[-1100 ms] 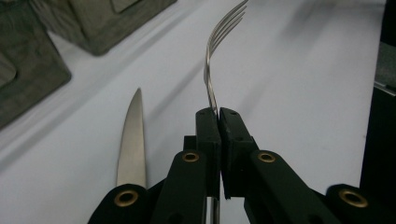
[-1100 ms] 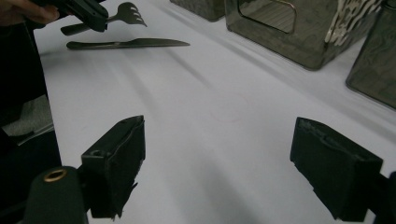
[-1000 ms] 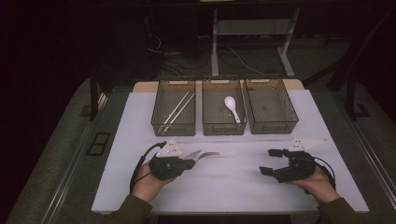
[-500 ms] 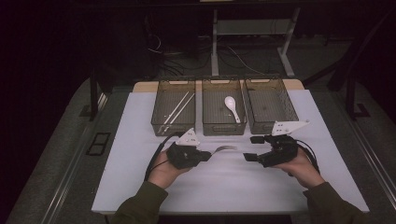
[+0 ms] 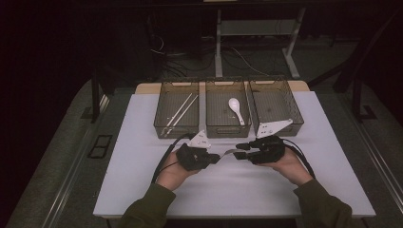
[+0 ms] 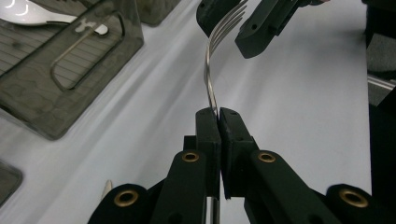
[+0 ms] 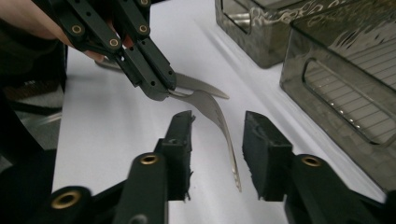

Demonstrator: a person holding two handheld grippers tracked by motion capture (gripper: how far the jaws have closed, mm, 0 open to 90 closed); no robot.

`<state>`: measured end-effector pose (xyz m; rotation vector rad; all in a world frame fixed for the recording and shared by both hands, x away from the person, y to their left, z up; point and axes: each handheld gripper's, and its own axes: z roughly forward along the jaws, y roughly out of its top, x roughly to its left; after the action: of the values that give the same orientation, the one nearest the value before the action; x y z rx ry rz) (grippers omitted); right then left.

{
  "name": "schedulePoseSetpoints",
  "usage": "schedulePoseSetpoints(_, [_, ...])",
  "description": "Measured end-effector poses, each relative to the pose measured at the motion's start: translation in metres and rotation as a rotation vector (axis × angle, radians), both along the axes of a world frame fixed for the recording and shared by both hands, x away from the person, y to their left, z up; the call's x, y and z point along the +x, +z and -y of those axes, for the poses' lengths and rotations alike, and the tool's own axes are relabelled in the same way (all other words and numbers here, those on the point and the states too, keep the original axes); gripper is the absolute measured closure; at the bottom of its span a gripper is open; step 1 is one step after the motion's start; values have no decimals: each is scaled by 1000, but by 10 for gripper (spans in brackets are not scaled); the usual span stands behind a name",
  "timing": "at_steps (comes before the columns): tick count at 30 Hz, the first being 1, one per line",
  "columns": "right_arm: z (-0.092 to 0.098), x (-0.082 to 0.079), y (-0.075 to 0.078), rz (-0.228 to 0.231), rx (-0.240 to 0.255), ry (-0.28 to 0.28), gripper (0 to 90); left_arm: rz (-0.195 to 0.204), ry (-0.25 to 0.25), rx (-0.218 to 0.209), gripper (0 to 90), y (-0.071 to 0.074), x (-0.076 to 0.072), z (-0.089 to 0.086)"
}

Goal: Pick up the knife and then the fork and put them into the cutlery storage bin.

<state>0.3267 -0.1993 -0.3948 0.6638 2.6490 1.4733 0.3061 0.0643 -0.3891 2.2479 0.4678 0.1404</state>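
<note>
A metal fork (image 5: 229, 153) hangs level over the white table between my two grippers. My left gripper (image 5: 216, 158) is shut on its handle; in the left gripper view the jaws (image 6: 218, 114) pinch the stem and the fork (image 6: 208, 74) curves away to its tines. My right gripper (image 5: 241, 148) faces it from the right. Its jaws have just been closing and stand on either side of the tine end of the fork (image 7: 212, 112), with a gap on each side in the right gripper view (image 7: 217, 122). The left gripper (image 7: 161, 91) shows there too.
Three dark see-through bins stand in a row behind the grippers: the left bin (image 5: 161, 124) holds chopsticks (image 5: 180, 113), the middle bin (image 5: 209, 124) a white spoon (image 5: 236, 110), and the right bin (image 5: 297, 116) sits just behind my right gripper. White tabletop (image 5: 142, 156) lies on both sides.
Both hands have moved inward toward the table's middle, and the fork's tines are between the right jaws. The right jaws stand narrower than before. The left gripper stays shut on the fork.
</note>
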Motion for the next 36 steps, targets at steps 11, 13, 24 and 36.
schedulePoseSetpoints(11, [-3,-3,-2,32,-68,3,813,12,-22,21,872,0,-3,3])
schedulePoseSetpoints(13, [-3,-4,-2,36,-76,5,826,13,-21,15,871,1,-3,3])
schedulePoseSetpoints(24, [-2,-6,-2,23,-78,34,878,59,-17,0,804,3,-4,-2])
schedulePoseSetpoints(36, [25,-2,3,53,-86,-75,878,59,81,-86,426,-1,-9,-38])
